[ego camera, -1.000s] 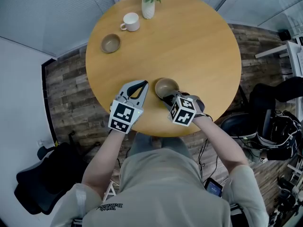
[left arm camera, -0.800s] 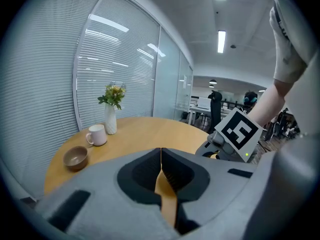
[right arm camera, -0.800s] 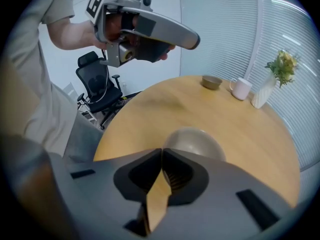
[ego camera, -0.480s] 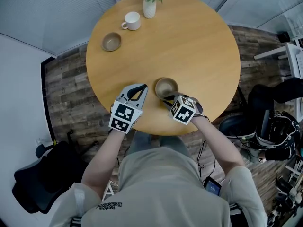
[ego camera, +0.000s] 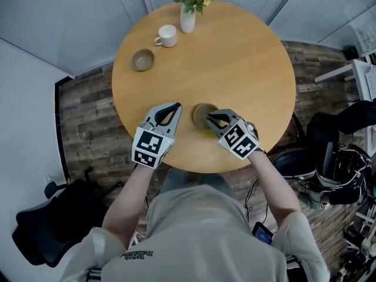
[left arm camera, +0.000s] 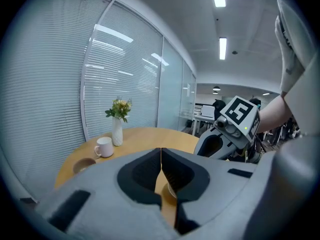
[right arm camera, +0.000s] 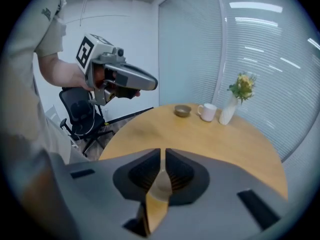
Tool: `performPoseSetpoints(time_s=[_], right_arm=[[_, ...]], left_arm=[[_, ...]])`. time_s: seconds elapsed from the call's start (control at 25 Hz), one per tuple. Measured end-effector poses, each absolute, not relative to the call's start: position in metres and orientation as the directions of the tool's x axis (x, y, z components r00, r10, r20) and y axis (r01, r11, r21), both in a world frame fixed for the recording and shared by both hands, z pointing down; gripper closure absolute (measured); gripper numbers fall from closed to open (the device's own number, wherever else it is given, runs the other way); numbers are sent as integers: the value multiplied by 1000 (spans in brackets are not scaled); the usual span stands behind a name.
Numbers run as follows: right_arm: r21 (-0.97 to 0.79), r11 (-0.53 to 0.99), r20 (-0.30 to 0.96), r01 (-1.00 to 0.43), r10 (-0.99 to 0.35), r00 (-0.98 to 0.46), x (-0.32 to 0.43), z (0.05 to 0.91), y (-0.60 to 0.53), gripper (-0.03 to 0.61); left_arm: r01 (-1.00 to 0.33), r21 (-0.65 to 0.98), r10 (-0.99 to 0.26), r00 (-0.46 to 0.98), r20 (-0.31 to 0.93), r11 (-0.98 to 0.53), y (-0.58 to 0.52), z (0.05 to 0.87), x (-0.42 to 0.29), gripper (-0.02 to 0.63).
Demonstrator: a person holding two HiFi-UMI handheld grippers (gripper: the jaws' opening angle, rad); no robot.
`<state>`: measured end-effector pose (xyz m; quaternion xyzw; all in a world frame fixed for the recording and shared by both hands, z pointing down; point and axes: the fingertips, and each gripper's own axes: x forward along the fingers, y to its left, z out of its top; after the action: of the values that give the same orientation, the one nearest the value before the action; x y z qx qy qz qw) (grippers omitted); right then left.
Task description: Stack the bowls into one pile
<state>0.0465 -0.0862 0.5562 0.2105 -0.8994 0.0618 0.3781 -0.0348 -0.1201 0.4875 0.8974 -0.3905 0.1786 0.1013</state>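
Distance across the round wooden counter decides the coming move, with the white ceramic mug as the marker. The far tan ceramic bowl sits upright just beside that mug, on the side toward the person's left. The near tan ceramic bowl is well apart from the mug, down at the counter's edge closest to the person.

The right hand-held gripper has its jaws closed almost together on the near tan ceramic bowl's rim, a sliver of pale wall showing between them in the right gripper view. The left hand-held gripper has its jaws pressed together on nothing and sits just beside that bowl, on the side nearer the mug's column.

From the right hand-held gripper, the far tan ceramic bowl lies ahead and to the left, a long diagonal carry toward the mug. The left hand-held gripper is somewhat nearer to it, but it is empty. Bowls being round, no long axis matters; probably only level carriage and centring over the far tan ceramic bowl count.
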Motion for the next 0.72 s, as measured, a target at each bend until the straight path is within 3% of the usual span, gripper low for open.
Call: performPoseSetpoints(time_s=[0.2,0.48,0.72], right_arm=[[156,865,612,-478,-464,-640,50,496,-109,542],[72,808,352,-585,-570,-743,48,395,-121,543],[149,755,219,-639,-655,-723,69,325,-117,543]], left_arm=[[-743,5,-692,627,358,-670,-129,449,-35,592],[-725,-75,-713,644,277,-684,-129,390,-34,592],[-702,-159,-717,658,229,-695,-123,347,-27,592]])
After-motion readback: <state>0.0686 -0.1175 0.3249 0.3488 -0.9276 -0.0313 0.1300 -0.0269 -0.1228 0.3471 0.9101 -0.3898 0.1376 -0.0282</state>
